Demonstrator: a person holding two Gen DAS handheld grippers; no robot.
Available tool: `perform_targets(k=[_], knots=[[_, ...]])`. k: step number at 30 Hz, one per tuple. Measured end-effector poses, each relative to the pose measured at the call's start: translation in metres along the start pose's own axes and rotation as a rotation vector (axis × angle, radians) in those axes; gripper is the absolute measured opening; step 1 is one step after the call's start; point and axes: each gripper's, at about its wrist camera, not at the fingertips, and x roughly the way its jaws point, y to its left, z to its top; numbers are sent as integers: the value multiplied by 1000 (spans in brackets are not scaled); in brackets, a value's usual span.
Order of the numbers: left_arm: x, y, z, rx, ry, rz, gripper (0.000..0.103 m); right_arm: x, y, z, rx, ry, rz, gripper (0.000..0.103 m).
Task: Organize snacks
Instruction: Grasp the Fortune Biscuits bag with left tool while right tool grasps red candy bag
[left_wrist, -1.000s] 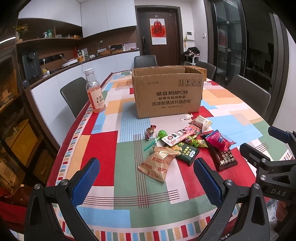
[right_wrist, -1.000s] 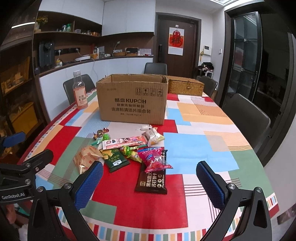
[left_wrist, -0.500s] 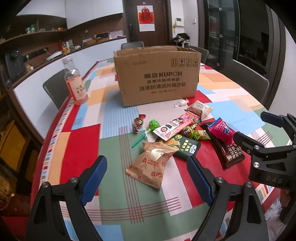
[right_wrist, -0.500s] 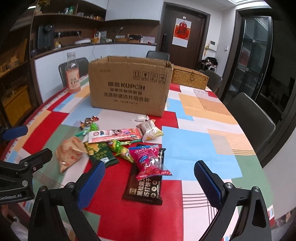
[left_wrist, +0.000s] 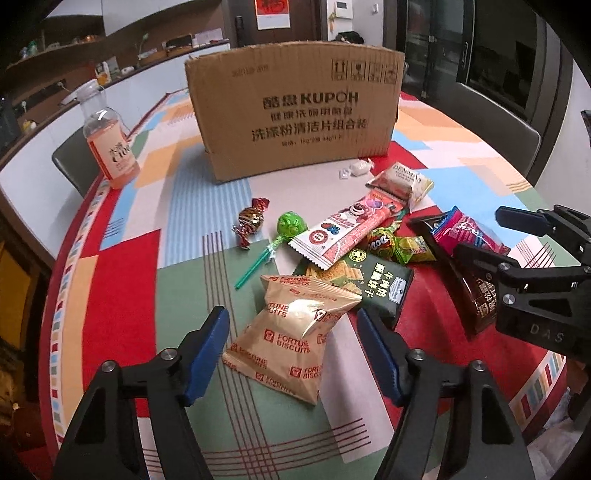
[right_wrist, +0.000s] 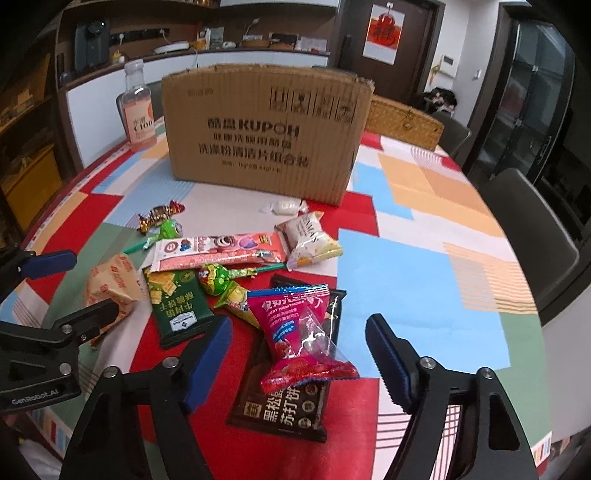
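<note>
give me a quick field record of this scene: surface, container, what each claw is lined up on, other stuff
surface: patchwork-coloured tablecloth
container: upright cardboard box, behind the snack pile
left claw: closing, astride the gold Fortune Biscuits bag, pads not yet pressing
right claw: closing, astride the pink snack packet, which lies on a dark cracker pack
other snacks: green lollipop, long pink bar, green cracker pack
also: drink bottle, left of the box
</note>
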Motion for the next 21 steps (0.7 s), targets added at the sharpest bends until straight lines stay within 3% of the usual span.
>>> perform_targets(k=[5, 9, 12, 21], knots=[[11, -1, 3, 4, 37, -32, 58, 10, -1, 1, 1, 38, 31, 61], [15, 1, 5, -11, 49, -53, 40, 15, -1, 1, 3, 59, 45, 53], [16, 2, 5, -25, 55, -70, 39, 18, -1, 1, 2, 74, 58, 41], [-2, 3, 10, -57, 21, -89, 38, 5, 0, 4, 10, 54, 88, 32]])
